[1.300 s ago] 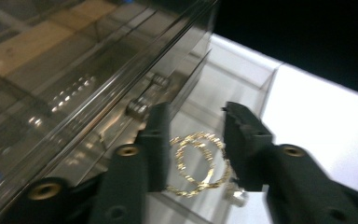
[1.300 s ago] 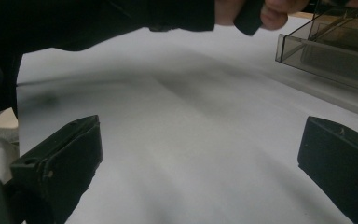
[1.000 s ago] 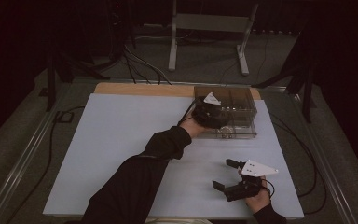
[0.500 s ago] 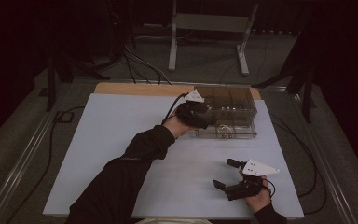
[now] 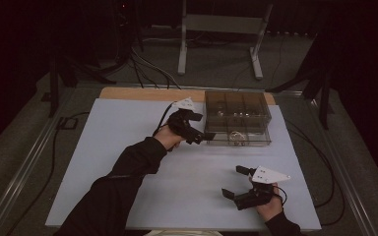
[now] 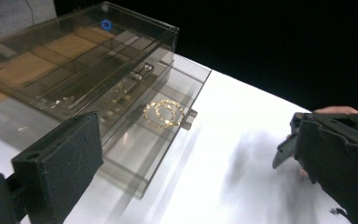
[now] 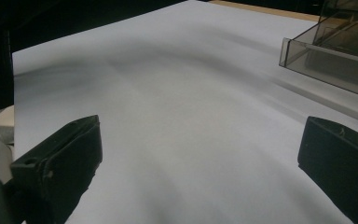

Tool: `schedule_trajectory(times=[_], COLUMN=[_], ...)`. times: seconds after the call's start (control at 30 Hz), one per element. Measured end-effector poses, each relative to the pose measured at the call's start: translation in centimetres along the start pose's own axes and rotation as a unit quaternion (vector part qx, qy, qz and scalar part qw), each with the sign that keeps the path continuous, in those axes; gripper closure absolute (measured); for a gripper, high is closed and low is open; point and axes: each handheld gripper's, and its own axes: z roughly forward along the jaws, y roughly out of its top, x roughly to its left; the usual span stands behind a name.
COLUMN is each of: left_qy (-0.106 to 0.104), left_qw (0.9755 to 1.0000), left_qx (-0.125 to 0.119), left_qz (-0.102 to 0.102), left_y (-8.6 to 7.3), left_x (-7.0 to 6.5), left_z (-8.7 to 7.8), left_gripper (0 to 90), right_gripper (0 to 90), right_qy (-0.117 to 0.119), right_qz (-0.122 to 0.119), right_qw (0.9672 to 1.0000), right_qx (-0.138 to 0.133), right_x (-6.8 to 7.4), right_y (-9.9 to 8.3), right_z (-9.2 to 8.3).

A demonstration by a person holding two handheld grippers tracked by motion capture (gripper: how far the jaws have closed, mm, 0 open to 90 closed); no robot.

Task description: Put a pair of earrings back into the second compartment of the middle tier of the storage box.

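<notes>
A smoky clear plastic organizer box [image 5: 236, 109] stands at the back right of the white table. Its lowest drawer [image 6: 163, 135] is pulled out toward me, and a gold chain bracelet [image 6: 163, 113] lies coiled in it; the bracelet [image 5: 235, 135] also shows faintly from above. My left gripper [image 5: 203, 127] hovers at the box's left front corner, open, with nothing between its jaws [image 6: 196, 154]. My right gripper [image 5: 235, 182] sits low near the table's front edge, open wide and empty [image 7: 200, 163], pointing left across bare table.
The white table sheet [image 5: 128, 162] has free room on its left and middle. A wooden strip [image 5: 147, 93] runs along the back edge. Cables [image 5: 54, 152] trail off the table's left side. A metal stand [image 5: 216, 29] is on the floor behind.
My left gripper has drawn back from over the box to its left front corner. The right gripper has stayed where it was.
</notes>
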Motion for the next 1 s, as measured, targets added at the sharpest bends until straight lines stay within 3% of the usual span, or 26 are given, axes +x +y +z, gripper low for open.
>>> schedule_trajectory(times=[0.17,0.33,0.73,0.8,0.93,1.0], left_qy=[0.004,0.012,0.030,0.036,0.042,0.044], left_qw=[1.0000,0.9999,0.9996,0.9993,0.9990,0.9988], left_qx=[-0.004,0.000,0.001,0.004,0.011,0.011], left_qz=[0.000,-0.003,-0.001,-0.005,-0.005,-0.016], left_y=[-0.8,-2.7,-5.9,-7.2,-8.4,-9.7], left_x=[-0.2,-0.4,-0.9,-1.0,-1.1,-1.2], left_z=[-1.7,-3.9,-6.4,-7.2,-7.7,-8.4], left_gripper=[1.0,0.8,0.8,0.8,0.8,0.8], right_gripper=[0.0,0.0,0.0,0.0,0.0,0.0], right_qy=[0.002,0.001,-0.002,-0.002,-0.002,-0.003], right_qz=[-0.002,0.000,0.002,0.001,0.002,0.002], right_qw=[1.0000,1.0000,1.0000,1.0000,1.0000,1.0000], right_qx=[0.001,0.001,0.002,0.002,0.002,0.002], right_x=[0.0,0.0,0.0,0.0,0.0,0.0], right_y=[0.0,0.0,0.0,0.0,0.0,0.0], right_z=[0.1,0.1,0.1,0.1,0.1,0.1])
